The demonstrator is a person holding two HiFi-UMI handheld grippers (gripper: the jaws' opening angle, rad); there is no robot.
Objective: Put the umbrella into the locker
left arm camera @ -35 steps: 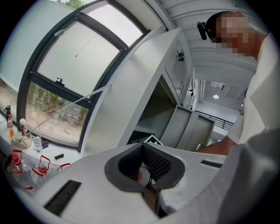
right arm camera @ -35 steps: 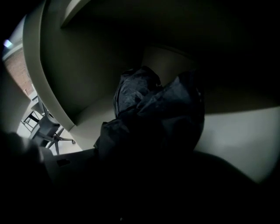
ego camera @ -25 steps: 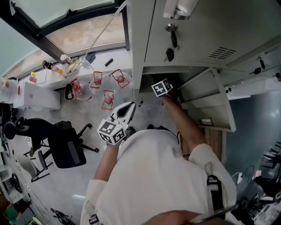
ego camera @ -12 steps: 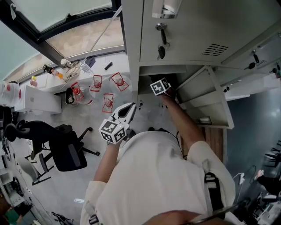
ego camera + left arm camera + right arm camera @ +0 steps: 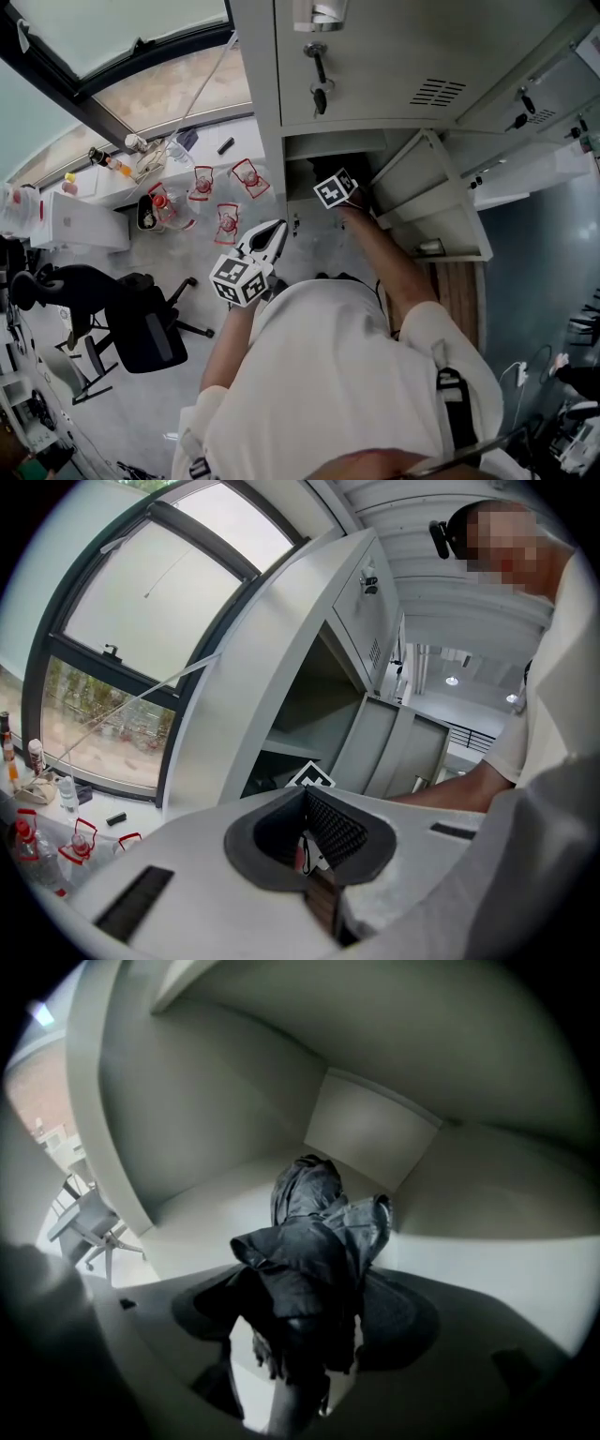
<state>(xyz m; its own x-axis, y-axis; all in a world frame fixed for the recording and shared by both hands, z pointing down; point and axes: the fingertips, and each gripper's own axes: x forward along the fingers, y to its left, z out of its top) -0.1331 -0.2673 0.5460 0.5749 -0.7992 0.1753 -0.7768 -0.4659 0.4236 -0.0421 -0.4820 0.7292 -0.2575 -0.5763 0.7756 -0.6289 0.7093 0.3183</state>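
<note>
From the head view, a person in a white shirt stands at a grey locker (image 5: 265,112) whose door (image 5: 433,202) is swung out to the right, below a shut door with keys (image 5: 319,89) hanging in its lock. The right gripper (image 5: 337,190) reaches into the open compartment, so only its marker cube and the arm behind it show; the umbrella cannot be seen from here. The left gripper (image 5: 267,242) is held just in front of the person's chest, outside the locker and well apart from the right one. Its white jaws come together at the tips. On the floor to the left stand several water bottles (image 5: 202,183) with red handles, and nearer the person an office chair (image 5: 141,323). In the left gripper view, the left gripper (image 5: 309,832) has its jaws pressed together with nothing between them. Past them rise the locker (image 5: 281,649) and a large window (image 5: 141,621). In the right gripper view, the right gripper (image 5: 305,1302) is inside the compartment, its jaws spread wide after just opening. The dark folded umbrella (image 5: 314,1241) lies between them on the compartment floor, its far end towards the back corner, and the pads stand clear of its fabric on both sides.
</note>
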